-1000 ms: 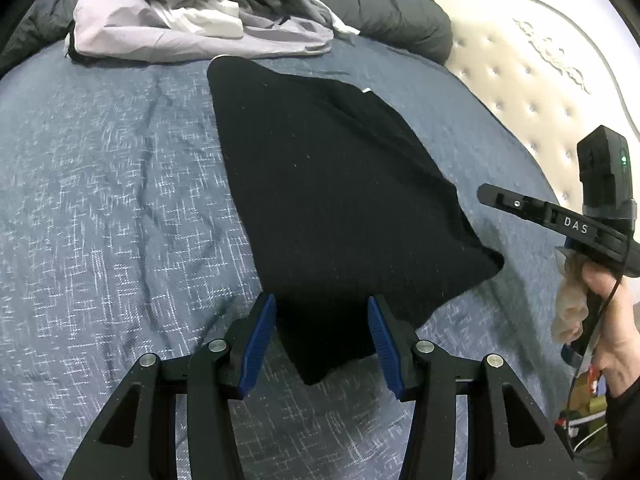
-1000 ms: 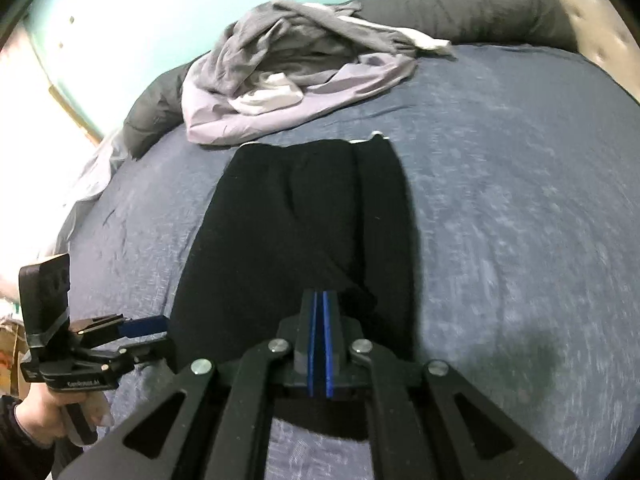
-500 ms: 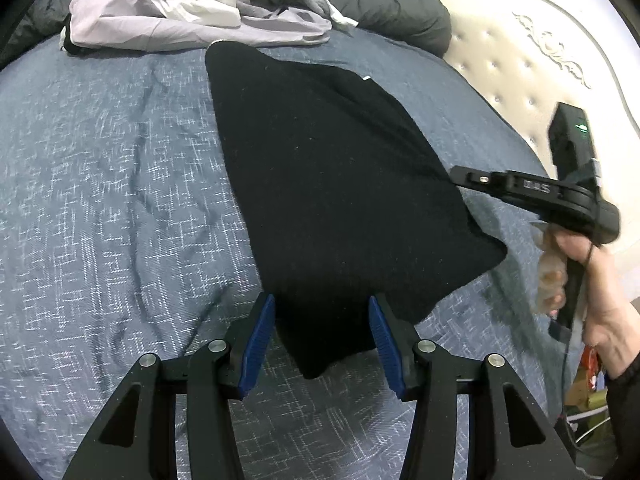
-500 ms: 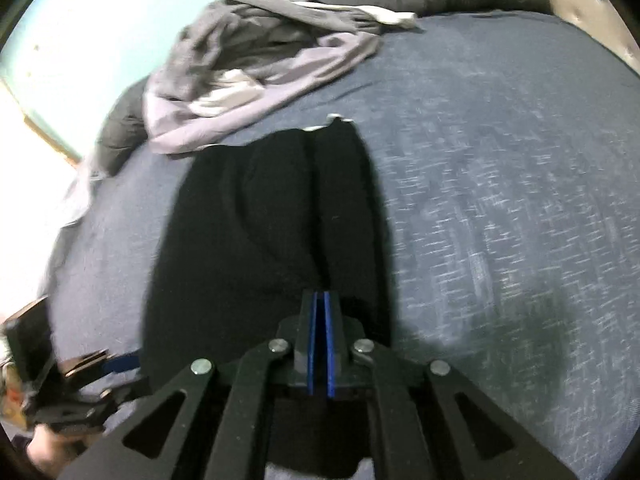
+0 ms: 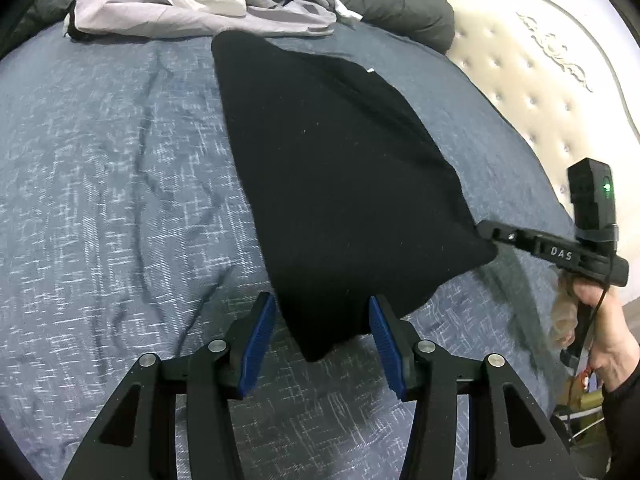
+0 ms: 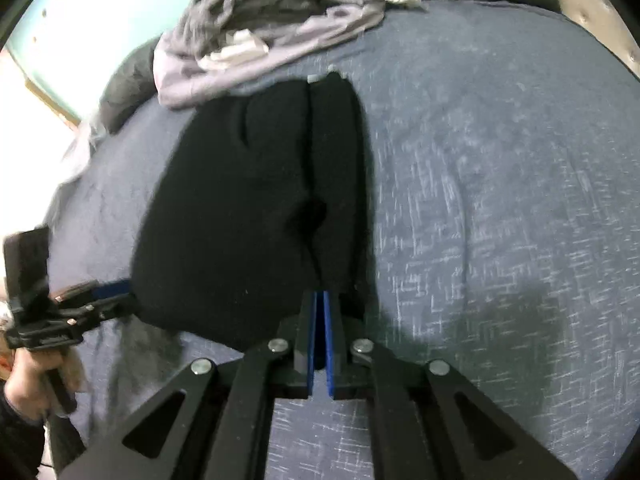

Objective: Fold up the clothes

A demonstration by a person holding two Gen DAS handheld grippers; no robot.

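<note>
On bed: black garment (image 5: 340,184) lies flat on blue-grey bedspread (image 5: 112,184), long axis running 12 to 6 in right wrist view.
L gripper (image 5: 322,336): blue pads wide apart, straddling garment's near corner at 6; nothing clamped btwn them.
R gripper (image 6: 319,320): pads pressed together w/ garment edge pinched btwn; in left wrist view it meets the cloth's corner at 3.
R hand (image 5: 600,320): wrapped round handle, dark sleeve at wrist.
Clothes pile (image 5: 200,4): grey/lilac/white heap at 12, just beyond garment's far end.
Dark pillow (image 5: 400,12): at 1, behind pile.
Headboard (image 5: 540,80): cream, tufted, at 2.
</note>
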